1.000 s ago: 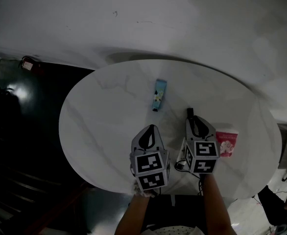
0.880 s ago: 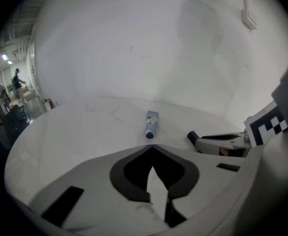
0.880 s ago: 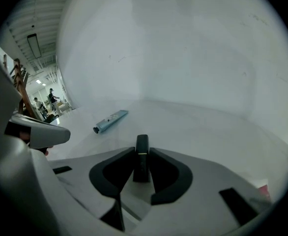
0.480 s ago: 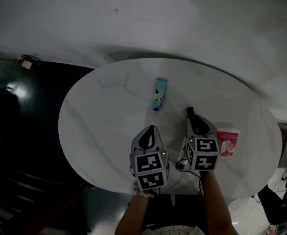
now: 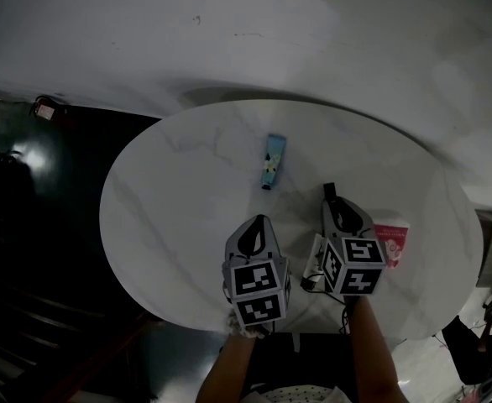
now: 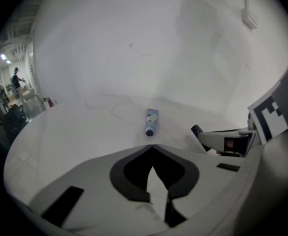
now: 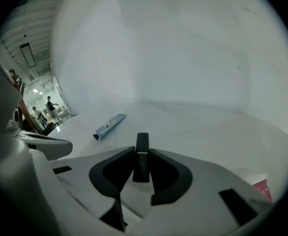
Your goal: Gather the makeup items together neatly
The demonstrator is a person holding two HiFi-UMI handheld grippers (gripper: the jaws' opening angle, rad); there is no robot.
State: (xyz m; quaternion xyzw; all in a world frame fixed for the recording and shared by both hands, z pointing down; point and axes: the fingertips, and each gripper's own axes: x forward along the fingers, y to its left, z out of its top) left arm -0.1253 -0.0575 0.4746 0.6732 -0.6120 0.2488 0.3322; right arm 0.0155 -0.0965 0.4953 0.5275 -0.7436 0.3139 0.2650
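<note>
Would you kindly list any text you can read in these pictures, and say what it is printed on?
Pink packet: print, too small to read.
Blue tube: a printed design, too blurred to read.
Black stick: no text shows.
Marker cubes: square patterns only, no words.

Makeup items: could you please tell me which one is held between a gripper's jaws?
The black lipstick, gripped by the right gripper; the blue tube and the pink packet lie loose on the table.

No legible text found. Print on pink packet, right of frame centre, too small to be read. Label on blue tube, upper centre, blurred.
</note>
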